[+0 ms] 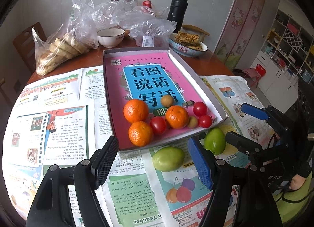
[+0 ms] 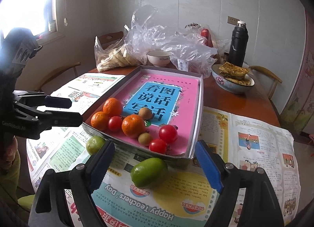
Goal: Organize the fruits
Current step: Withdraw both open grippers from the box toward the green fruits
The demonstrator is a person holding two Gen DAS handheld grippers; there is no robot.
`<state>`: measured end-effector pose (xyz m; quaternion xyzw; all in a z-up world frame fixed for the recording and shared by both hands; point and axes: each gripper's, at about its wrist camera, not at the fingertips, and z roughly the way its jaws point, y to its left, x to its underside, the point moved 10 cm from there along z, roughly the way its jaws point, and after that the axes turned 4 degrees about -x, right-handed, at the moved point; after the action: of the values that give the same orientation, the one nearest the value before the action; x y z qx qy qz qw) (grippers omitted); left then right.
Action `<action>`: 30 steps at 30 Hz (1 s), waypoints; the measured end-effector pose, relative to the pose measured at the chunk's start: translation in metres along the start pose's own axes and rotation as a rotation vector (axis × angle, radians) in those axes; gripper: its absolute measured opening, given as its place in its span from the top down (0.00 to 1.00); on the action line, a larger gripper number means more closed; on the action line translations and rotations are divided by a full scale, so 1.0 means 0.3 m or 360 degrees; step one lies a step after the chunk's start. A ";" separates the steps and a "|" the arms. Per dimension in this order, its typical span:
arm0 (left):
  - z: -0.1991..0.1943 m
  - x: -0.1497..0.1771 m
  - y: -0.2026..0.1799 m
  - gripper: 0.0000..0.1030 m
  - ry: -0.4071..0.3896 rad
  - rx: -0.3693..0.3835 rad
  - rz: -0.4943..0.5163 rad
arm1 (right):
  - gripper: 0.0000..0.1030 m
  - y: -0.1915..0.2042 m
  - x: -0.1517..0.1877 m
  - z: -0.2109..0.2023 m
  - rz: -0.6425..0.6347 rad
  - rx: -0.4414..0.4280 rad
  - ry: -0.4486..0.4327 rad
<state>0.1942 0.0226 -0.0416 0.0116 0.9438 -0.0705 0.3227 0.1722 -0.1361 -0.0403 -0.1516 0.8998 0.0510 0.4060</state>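
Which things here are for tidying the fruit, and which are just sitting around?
For the job: oranges, red tomatoes, small brown fruits, green fruits, box tray.

Just lying about: plastic bags, white bowl, black flask, flatbread dish, newspapers.

On the desk [image 1: 94,56] a spread of papers [image 1: 64,109], and on them the shallow box [image 1: 196,70] with a book [image 1: 149,81] lying flat inside. At the box's near end sit three oranges [image 1: 135,110], three tomatoes [image 1: 199,108] and two small round fruits [image 1: 167,100], bunched together. Just outside the box's near edge, on the papers, lie two limes [image 1: 168,158], near each other. Behind the box: a bowl [image 1: 110,37], plastic bags [image 1: 125,17], a flask [image 1: 177,10], and a dish of flatbread [image 1: 188,47] off to its right.
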 end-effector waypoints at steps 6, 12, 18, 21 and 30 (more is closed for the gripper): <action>0.025 0.048 -0.034 0.27 0.0058 0.0033 0.0038 | 0.19 -0.001 0.029 0.012 0.0007 0.0000 0.0035; 0.047 0.075 -0.046 0.27 0.0094 0.0046 0.0041 | 0.19 0.006 0.058 0.024 0.0005 -0.0009 0.0067; 0.074 0.100 -0.046 0.27 0.0138 0.0066 0.0024 | 0.19 0.001 0.084 0.049 0.0024 -0.0009 0.0108; 0.090 0.112 -0.049 0.27 0.0161 0.0078 0.0018 | 0.19 -0.005 0.099 0.063 0.0042 -0.0013 0.0133; 0.132 0.131 -0.075 0.27 0.0204 0.0148 -0.0001 | 0.19 -0.008 0.124 0.103 0.0061 -0.0022 0.0186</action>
<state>0.1857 -0.0061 -0.0936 0.0308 0.9582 -0.1135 0.2607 0.1718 -0.1405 -0.0886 -0.1399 0.9243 0.0560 0.3505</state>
